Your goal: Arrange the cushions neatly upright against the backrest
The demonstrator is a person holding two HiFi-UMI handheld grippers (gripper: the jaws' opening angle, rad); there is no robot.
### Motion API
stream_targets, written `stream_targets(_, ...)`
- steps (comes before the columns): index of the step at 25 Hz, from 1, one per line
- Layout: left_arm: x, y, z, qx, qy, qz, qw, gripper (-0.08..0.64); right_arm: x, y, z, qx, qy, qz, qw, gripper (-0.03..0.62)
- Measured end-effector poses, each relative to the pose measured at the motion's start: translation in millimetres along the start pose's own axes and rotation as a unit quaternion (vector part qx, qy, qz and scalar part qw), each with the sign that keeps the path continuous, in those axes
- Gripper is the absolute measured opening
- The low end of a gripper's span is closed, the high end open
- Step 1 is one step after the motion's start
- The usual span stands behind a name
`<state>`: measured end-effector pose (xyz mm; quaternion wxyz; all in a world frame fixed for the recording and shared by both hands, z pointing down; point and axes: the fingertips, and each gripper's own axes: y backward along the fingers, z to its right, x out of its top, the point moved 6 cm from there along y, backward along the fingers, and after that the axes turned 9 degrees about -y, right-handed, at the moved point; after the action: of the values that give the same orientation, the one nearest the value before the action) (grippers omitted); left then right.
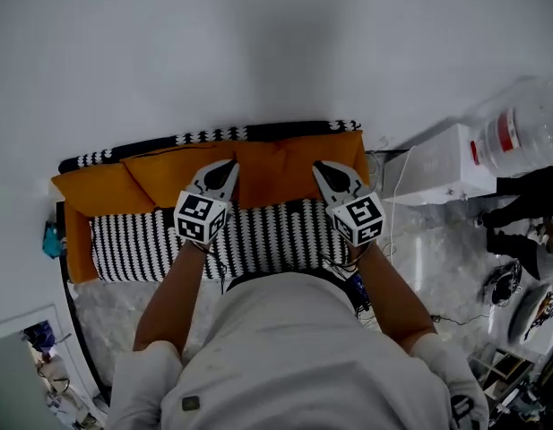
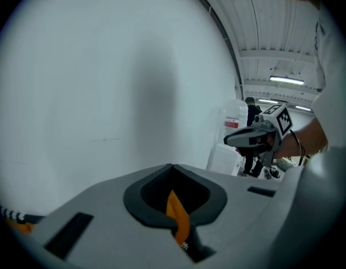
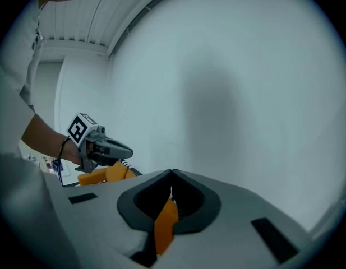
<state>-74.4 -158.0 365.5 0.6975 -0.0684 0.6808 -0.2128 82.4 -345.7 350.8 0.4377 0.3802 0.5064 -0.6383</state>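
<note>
1. The head view sits above the person and looks steeply down on the sofa [image 1: 258,236] against the white wall [image 1: 258,43]. Both arms reach in from the bottom edge.
2. The left gripper view rides on the left gripper [image 2: 173,166] and looks along its jaws at the wall, close ahead.
3. The right gripper view rides on the right gripper [image 3: 171,172] and faces the same wall.
4. Each gripper view catches the other gripper at its side. All three views share the wall and the orange cushions [image 1: 276,173].
</note>
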Motion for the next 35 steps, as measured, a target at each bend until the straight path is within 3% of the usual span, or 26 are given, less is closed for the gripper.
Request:
stream_targets(13,12.8,34.8,42.3,0.000,-0.005,0.035,0.9994,0.009,11.9,38.2,-22.6,0.013,0.017,0.029,0.999,0.026)
stream_targets(23,14.2,64.7,108.3,0.041,0.000,0.028,0.9987,0.009,-11.2,96.9,-27.2,0.054,0.030,0.024,0.998,0.026)
stream_targets(35,33.2,115.7,185.7,0.068,-0.003,0.060,0.9959,0.009,-27.4,165.8,-67.0,0.094,0.055,0.030,0.994,0.026)
